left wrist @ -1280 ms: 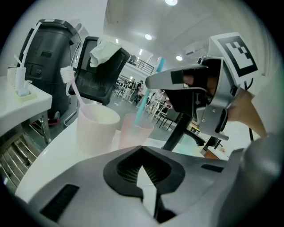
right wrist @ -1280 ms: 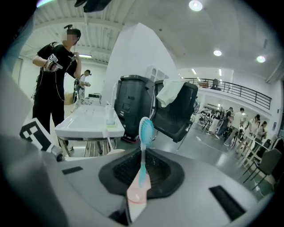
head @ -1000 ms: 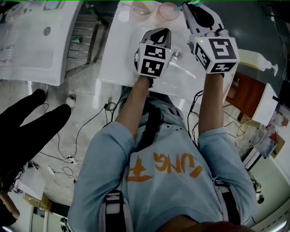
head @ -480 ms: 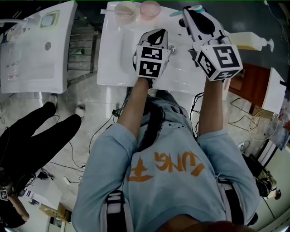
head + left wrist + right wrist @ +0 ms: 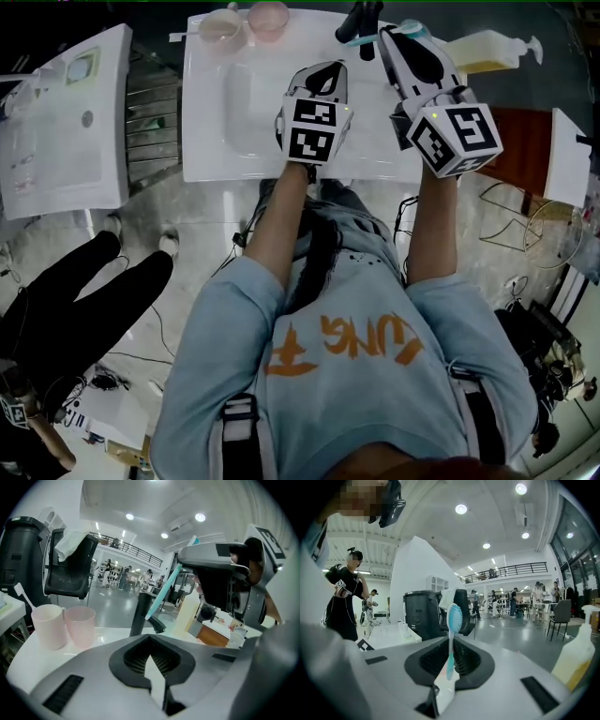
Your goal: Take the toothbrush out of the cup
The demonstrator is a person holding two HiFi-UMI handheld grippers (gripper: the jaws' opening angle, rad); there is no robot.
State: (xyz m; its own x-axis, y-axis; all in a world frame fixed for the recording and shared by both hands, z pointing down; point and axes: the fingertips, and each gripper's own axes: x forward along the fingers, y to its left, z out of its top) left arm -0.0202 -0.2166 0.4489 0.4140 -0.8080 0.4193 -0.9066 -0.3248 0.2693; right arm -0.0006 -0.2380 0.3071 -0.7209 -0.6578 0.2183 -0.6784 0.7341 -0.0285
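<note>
- Right gripper (image 5: pixel 450 654): jaws closed on the toothbrush (image 5: pixel 450 641). The handle is pinched between them, with the teal bristle head sticking up past the tips.
- The lower end of the handle sits inside the jaws, so I can't see how deep it goes.
- The toothbrush is clear of both cups and up in the air. From the left gripper view it hangs tilted (image 5: pixel 164 595) in front of the black tap (image 5: pixel 140 613). Whether it touches the tap can't be told.
- In the head view only a short teal stub (image 5: pixel 349 39) shows beside the right gripper (image 5: pixel 387 34); the gripper body covers the rest.
- Left gripper (image 5: pixel 150 648): jaws fully together with nothing between them, held over the white sink (image 5: pixel 211 141).
- In the head view the left gripper's (image 5: pixel 330 67) marker cube covers the hand behind it.
- The pale cup (image 5: pixel 47 626) and pink cup (image 5: pixel 80 626) stand upright and touching on the sink's far rim, well left of the tap.
- The inside of both cups is not visible.
- A thin white stick shows left of the pale cup; too small to identify.
- The soap bottle (image 5: pixel 577 657) is right of the tap, and its base is cut off by the gripper body in both gripper views.
</note>
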